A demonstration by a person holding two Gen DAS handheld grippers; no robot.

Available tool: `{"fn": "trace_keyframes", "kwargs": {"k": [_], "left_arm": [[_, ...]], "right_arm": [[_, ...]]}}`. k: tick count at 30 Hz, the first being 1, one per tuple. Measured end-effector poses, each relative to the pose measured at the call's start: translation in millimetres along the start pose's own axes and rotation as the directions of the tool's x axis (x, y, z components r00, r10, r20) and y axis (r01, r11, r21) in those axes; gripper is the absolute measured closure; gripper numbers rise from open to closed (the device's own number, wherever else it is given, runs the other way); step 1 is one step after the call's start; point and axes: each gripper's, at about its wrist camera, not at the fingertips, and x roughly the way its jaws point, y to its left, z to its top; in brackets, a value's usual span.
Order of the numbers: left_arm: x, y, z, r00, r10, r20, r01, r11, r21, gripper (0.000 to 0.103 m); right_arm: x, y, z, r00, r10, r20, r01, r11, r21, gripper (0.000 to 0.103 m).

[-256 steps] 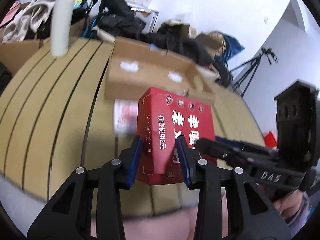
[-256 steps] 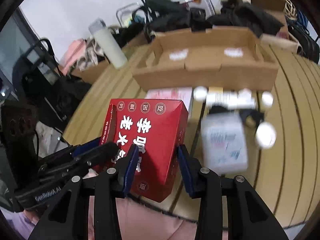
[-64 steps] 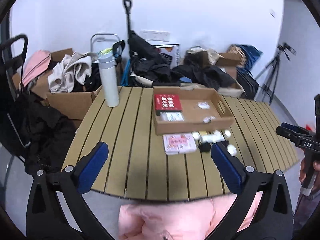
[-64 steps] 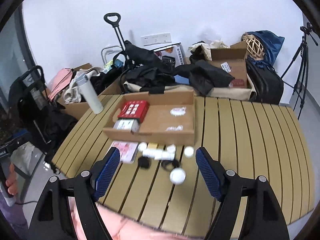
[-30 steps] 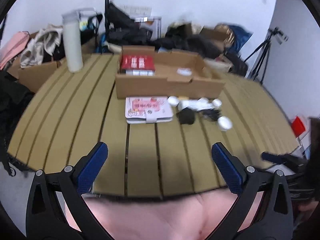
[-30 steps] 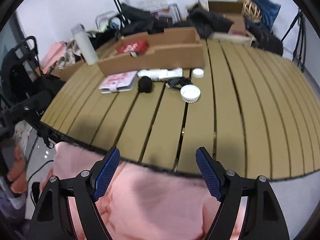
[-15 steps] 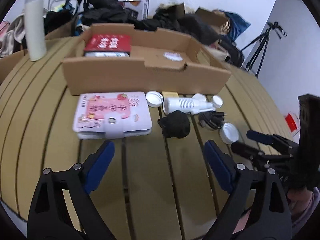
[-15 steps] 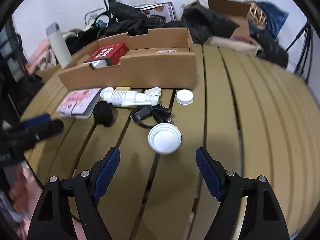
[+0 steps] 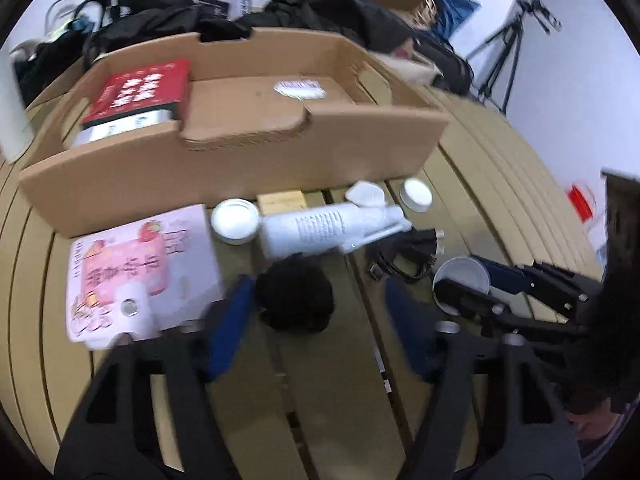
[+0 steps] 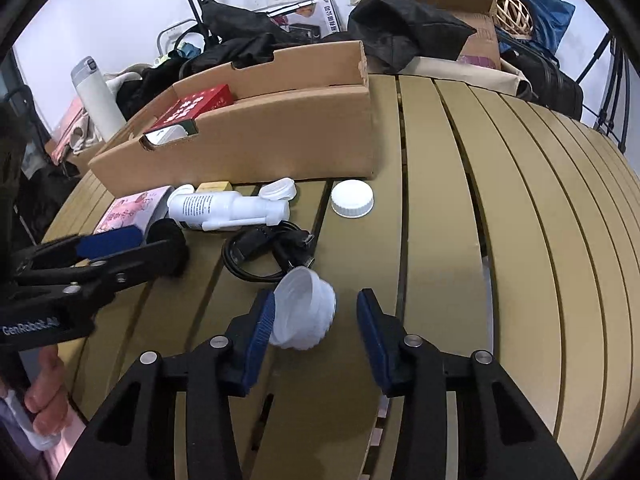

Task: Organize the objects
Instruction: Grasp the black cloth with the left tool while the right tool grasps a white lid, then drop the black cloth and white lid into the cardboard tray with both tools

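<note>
My left gripper point(image 9: 316, 316) apart around black pouf point(image 9: 295, 295) | right gripper point(image 10: 316, 326) apart, tipping white cap point(image 10: 304, 310) | both bound for cardboard tray point(image 9: 240, 160)

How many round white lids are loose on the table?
3 lids. One tilted inside the open right claw, one by the cardboard box's right corner, one between the pink case and white bottle. The box may hide others.

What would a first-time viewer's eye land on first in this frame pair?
Probably the white cap, tilted between the open pads of the right hand-held gripper near the table's front edge. Next, the left hand-held gripper, open around a black fuzzy ball. Behind both sits the long cardboard box with a red box at its left end.
</note>
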Motion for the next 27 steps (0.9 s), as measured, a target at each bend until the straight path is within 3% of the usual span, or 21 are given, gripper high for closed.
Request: {"fn": "trace_keyframes", "kwargs": {"k": [1, 5, 9, 12, 15, 21, 27], "left_arm": [[3, -1, -2, 1.000, 0.014, -0.011, -0.014, 1.000, 0.012, 0.071], [-9, -3, -10, 1.000, 0.008, 0.001, -0.008, 1.000, 0.016, 0.074], [-56, -10, -28, 0.998, 0.020, 0.055, -0.021, 1.000, 0.018, 0.074], [-100, -10, -50, 0.994, -0.021, 0.104, 0.024, 0.999, -0.024, 0.073], [-128, -12, -75, 0.995, 0.013, 0.103, -0.008, 0.999, -0.051, 0.073], [-152, -18, -94, 0.994, 0.049, 0.101, -0.042, 0.997, -0.062, 0.073], [-177, -25, -96, 0.988, 0.060, 0.142, -0.051, 0.997, -0.065, 0.073]], "right_arm": [[1, 0, 0, 1.000, 0.008, -0.002, -0.008, 1.000, 0.008, 0.075], [-2, 1, -1, 1.000, -0.001, -0.005, 0.001, 1.000, 0.005, 0.085], [-16, 7, -9, 1.000, 0.009, -0.020, -0.009, 1.000, 0.002, 0.089], [-37, 14, -22, 1.000, -0.011, -0.003, 0.011, 1.000, -0.015, 0.089], [-58, 22, -45, 1.000, -0.017, -0.005, 0.017, 1.000, -0.012, 0.089], [-97, 33, -82, 1.000, -0.009, 0.007, 0.009, 1.000, 0.008, 0.089], [-132, 37, -85, 0.998, 0.000, 0.066, -0.001, 1.000, 0.013, 0.089]]}}
